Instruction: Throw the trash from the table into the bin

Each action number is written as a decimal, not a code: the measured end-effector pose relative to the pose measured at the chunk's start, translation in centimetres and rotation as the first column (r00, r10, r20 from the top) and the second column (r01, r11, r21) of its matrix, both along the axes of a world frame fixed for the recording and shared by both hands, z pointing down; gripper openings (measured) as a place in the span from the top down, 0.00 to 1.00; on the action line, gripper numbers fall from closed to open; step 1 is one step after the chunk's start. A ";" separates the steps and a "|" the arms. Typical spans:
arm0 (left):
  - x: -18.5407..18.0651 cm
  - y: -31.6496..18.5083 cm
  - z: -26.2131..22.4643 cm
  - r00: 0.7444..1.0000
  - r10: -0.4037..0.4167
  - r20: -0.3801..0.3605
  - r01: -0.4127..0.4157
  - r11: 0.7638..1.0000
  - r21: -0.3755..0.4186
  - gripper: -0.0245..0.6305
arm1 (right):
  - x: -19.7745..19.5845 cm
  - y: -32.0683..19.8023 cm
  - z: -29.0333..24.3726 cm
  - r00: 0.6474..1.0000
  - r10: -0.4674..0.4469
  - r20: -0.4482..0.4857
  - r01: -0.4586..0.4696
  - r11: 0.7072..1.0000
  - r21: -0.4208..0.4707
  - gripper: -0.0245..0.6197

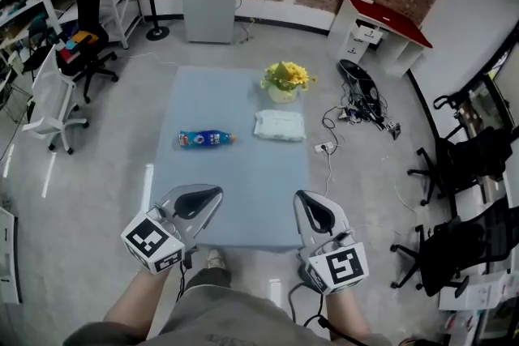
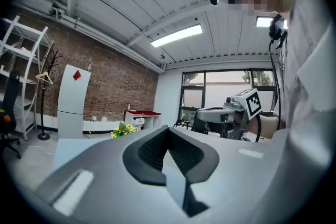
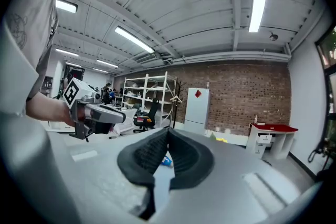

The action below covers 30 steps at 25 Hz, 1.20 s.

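Left gripper (image 1: 212, 192): closed, empty.
Right gripper (image 1: 302, 197): closed, empty.
Table (image 1: 235, 198): bottle (image 1: 206, 139) and white packet (image 1: 280, 126) untouched.
Bin: out of sight.
Progress: nothing thrown yet.

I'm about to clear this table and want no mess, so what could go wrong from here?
The blue plastic bottle lies on its side on the light blue table; a nudge could roll it off. The yellow flowers in their pot stand just behind the white soft pack, so reaching there may tip them. The left tool and right tool are both shut and must open before any grasp.
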<state>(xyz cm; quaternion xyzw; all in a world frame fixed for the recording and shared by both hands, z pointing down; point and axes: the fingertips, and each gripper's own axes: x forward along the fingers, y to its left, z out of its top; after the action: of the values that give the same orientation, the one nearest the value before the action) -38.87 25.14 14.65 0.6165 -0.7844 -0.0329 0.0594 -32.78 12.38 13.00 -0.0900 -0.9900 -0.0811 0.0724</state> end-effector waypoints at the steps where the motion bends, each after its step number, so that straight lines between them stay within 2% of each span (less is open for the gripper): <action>1: -0.9 0.7 0.1 1.000 -0.007 -0.002 0.007 1.000 0.003 0.96 | -1.0 0.6 0.1 1.000 -0.003 -0.001 0.003 1.000 -0.001 0.96; 8: -5.9 5.1 -0.1 1.000 -0.027 -0.002 0.027 0.999 0.023 0.96 | -7.0 4.5 0.3 1.000 -0.019 -0.008 0.019 1.000 -0.017 0.96; 15: -8.8 7.8 -0.9 0.996 -0.087 0.001 0.087 0.994 0.064 0.96 | -10.2 7.4 -0.3 0.996 -0.092 0.001 0.092 0.996 -0.006 0.96; 21: -8.5 8.1 -0.8 0.992 -0.128 -0.011 0.128 0.990 0.066 0.96 | -10.9 8.3 0.2 0.987 -0.162 -0.002 0.162 0.986 -0.030 0.96; 30: -6.3 6.7 -2.6 0.976 -0.218 -0.013 0.218 0.974 0.054 0.96 | -9.9 6.0 0.1 0.962 -0.271 0.017 0.272 0.959 -0.082 0.96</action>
<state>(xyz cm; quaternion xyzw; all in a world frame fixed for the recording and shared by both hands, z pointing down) -45.16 31.86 12.02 0.5279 -0.8460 -0.0628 0.0412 -42.70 18.38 13.13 -0.2277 -0.9710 -0.0493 0.0539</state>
